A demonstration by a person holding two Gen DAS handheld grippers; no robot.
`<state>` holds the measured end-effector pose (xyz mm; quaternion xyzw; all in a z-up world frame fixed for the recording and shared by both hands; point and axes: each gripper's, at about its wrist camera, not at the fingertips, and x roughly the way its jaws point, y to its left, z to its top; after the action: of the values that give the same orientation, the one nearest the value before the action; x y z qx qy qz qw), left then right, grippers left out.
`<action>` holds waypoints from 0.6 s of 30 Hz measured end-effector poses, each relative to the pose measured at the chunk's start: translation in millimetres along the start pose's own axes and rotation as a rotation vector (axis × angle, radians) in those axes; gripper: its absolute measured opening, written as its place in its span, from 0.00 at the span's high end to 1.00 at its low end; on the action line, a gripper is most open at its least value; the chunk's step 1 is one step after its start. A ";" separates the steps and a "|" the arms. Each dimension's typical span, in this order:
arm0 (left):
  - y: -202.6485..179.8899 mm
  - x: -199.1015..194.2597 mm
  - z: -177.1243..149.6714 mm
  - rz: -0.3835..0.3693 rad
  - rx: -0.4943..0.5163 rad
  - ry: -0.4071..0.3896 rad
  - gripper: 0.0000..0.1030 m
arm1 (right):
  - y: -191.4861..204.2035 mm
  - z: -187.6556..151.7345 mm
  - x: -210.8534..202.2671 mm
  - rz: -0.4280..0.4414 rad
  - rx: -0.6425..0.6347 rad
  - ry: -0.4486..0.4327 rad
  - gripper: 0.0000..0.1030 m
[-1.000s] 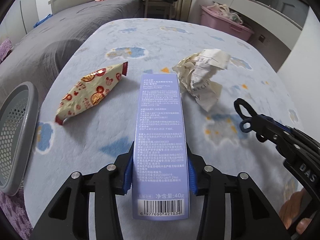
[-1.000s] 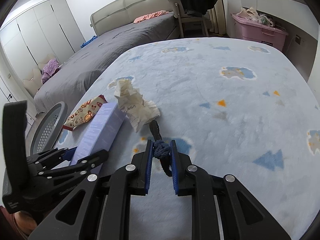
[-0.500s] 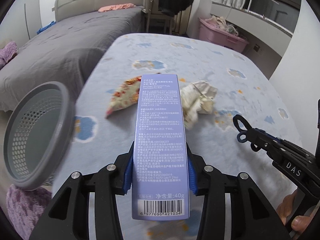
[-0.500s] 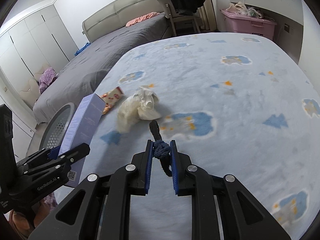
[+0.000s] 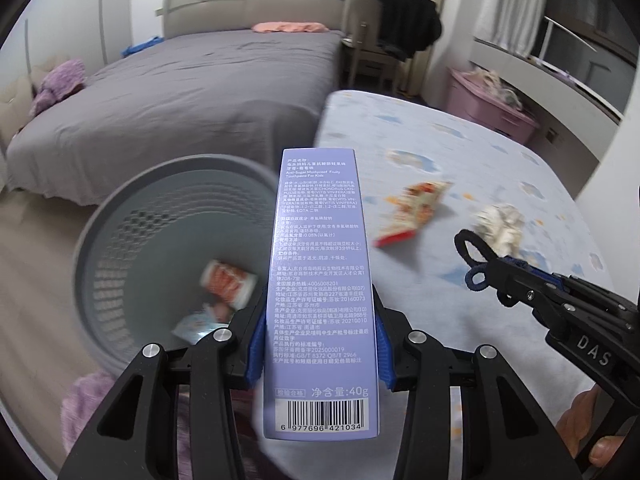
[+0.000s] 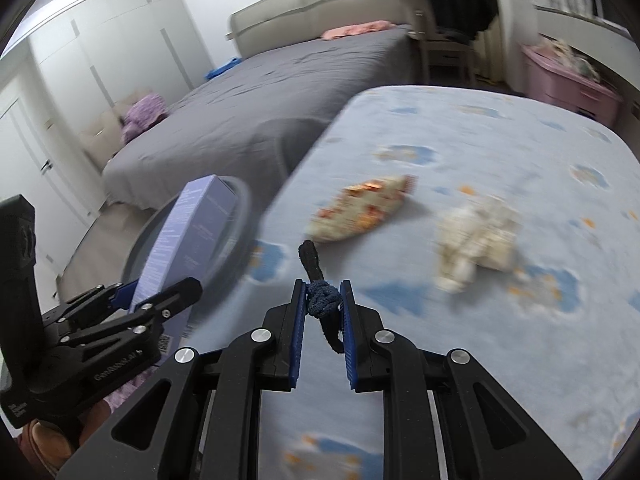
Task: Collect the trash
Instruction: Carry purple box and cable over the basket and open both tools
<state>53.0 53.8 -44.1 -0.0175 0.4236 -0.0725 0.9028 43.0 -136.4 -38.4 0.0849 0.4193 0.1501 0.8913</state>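
Lavender toothpaste box (image 5: 320, 280) points lengthwise forward, beside grey basket (image 5: 120, 216).

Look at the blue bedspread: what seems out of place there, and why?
A snack wrapper and crumpled paper lie on the bedspread: litter not yet in the grey bin beside the bed.

Lavender box (image 5: 322, 280), grey mesh bin (image 5: 120, 240)

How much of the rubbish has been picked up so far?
Some packets already lie in the grey bin. The left gripper holds a purple box near the bin; the right gripper grips a dark cord. A snack wrapper and crumpled paper remain on the bedspread.
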 end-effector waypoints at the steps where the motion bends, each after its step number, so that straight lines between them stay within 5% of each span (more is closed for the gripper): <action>1: 6.7 -0.4 0.3 0.009 -0.005 -0.001 0.59 | 7.7 3.3 4.3 0.010 -0.010 0.002 0.84; 18: 116.6 11.7 15.1 0.144 -0.081 0.022 0.59 | 125.6 46.1 95.6 0.147 -0.166 0.080 0.84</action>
<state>85.6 167.0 -54.2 -0.0225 0.4361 0.0096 0.8996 111.7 12.9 -43.4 0.0355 0.4332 0.2525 0.8645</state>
